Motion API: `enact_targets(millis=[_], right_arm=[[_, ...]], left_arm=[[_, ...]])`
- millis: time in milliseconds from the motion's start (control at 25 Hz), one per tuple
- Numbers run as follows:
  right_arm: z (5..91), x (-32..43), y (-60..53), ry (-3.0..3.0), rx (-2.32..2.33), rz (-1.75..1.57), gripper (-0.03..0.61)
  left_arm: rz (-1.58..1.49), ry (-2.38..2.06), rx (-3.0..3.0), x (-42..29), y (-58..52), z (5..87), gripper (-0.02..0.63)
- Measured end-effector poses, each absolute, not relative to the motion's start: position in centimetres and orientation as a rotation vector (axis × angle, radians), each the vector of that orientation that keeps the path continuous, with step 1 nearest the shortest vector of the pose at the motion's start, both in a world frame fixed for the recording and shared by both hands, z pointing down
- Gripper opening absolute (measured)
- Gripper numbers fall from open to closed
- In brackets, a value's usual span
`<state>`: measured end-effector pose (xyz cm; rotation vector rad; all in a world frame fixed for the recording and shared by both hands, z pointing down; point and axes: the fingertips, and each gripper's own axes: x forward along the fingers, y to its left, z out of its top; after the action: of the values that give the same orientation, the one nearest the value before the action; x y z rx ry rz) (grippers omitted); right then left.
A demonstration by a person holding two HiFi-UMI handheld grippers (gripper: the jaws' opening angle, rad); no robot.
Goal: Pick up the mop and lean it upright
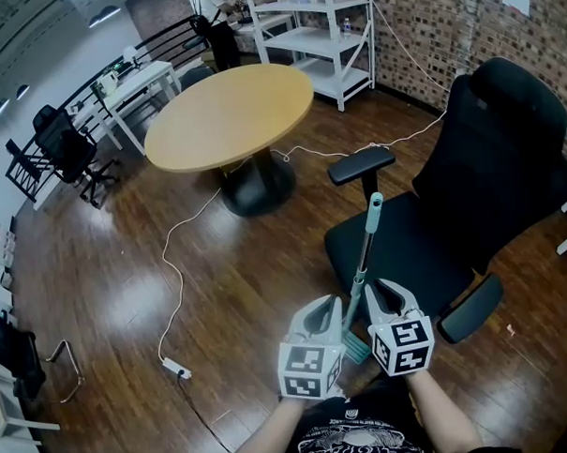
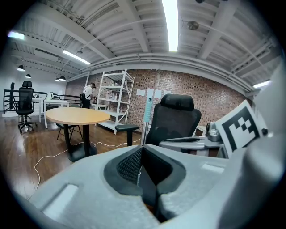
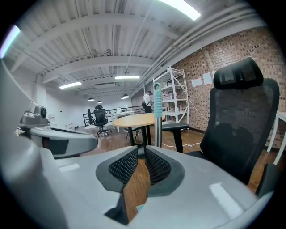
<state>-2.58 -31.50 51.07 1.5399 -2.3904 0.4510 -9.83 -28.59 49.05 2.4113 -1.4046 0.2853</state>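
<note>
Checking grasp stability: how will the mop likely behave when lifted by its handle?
The mop has a thin, straight shaft, so it is probably stiff and light. The shaft looks smooth, so it might slip through the left gripper. Tall and narrow, it would likely tip if unsupported.

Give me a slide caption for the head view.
Left gripper and right gripper flank an upright mop handle before a black office chair, round table beyond.
</note>
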Motion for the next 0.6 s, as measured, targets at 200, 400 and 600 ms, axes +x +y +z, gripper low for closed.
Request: enact_targets(millis=[200,400,600], right_arm=[[47.3,-4.2,-30.1,-2.469,1.533,0.401,0.029],[45.0,-4.8,-28.9,-2.516,1.542,0.376,0.007],[44.7,-5.0,-28.3,-2.529,1.524,0.356,0.0]], left_arm=[[0.256,-1.416,2.433,-9.7,-28.5,47.7,0.0],[0.237,-1.422,2.447,-9.6,-28.1,46.8,0.0],[0.235,-1.424,2.465,-9.2,-28.2,46.4,0.0]])
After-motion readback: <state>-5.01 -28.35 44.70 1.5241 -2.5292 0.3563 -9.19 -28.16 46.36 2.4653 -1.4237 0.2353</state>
